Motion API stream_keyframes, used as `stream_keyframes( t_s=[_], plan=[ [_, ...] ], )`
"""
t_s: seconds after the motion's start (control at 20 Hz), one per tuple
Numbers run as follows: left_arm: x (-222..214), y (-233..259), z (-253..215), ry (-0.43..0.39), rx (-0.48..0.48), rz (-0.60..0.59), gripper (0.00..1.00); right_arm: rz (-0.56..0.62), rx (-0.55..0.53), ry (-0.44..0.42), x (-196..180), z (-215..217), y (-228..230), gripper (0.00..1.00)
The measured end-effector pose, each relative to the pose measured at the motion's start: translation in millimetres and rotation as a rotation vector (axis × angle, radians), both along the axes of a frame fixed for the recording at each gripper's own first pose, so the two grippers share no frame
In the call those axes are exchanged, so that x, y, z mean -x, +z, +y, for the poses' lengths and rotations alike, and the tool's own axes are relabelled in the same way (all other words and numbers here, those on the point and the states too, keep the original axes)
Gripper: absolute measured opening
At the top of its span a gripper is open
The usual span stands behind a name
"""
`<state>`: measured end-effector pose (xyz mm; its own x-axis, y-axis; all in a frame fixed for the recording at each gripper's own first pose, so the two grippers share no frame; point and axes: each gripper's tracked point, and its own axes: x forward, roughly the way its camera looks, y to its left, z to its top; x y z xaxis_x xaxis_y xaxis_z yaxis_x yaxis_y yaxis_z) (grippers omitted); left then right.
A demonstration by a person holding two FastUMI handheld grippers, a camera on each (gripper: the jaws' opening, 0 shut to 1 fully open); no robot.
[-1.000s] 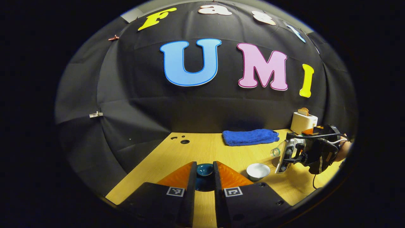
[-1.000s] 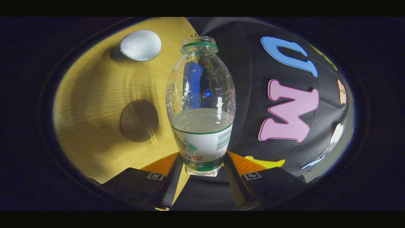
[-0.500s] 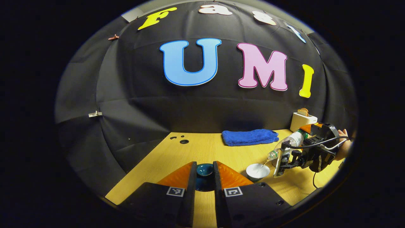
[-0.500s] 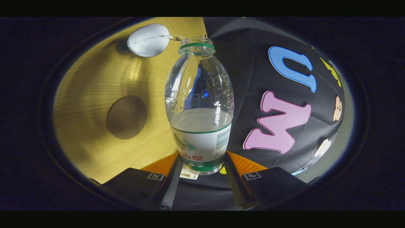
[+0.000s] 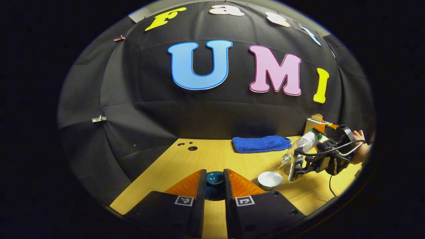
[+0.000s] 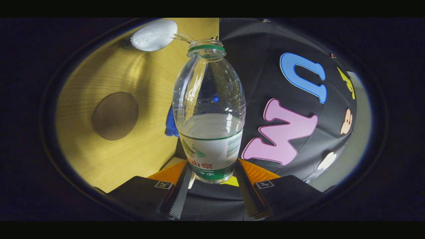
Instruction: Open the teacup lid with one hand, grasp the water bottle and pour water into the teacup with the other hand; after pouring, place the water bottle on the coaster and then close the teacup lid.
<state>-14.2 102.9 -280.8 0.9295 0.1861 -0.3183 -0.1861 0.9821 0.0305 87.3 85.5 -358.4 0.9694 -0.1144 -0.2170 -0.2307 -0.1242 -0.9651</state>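
Left gripper view: fingers [image 5: 214, 196] clamp the lid [image 5: 214, 178], held left of the teacup [image 5: 270, 179] so it stays uncovered. Right gripper view: fingers [image 6: 212, 191] squeeze the tilted bottle [image 6: 210, 113], streaming water into the teacup [image 6: 153, 30]; the coaster [image 6: 115, 116] lies nearby, free.

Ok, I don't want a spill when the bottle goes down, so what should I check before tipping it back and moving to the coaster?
1. Right gripper shut on the water bottle: ok, both fingers press its base.
2. Stream lands in the white teacup: ok, it runs from the bottle mouth into the bowl.
3. Fill level of the teacup: cannot tell, too small to judge.
4. Round coaster free to take the bottle: ok, nothing on it.
5. Left gripper holds the dark teal lid, off the cup: ok, it sits between the fingers, off to the cup's side.
6. Water left in the bottle: ok, still well filled.
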Motion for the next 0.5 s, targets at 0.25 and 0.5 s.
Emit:
stream_keyframes(
  t_s=[0.25,0.5],
  plan=[
    [0.4,2.2,0.3,0.002,-0.004,-0.004,0.31,-0.066,0.033,0.067,-7.8,4.1,10.2,0.74],
    [0.9,4.3,0.7,0.002,-0.007,-0.01,0.27,-0.118,0.07,0.125,-4.3,12.8,23.0,0.74]
  ],
)
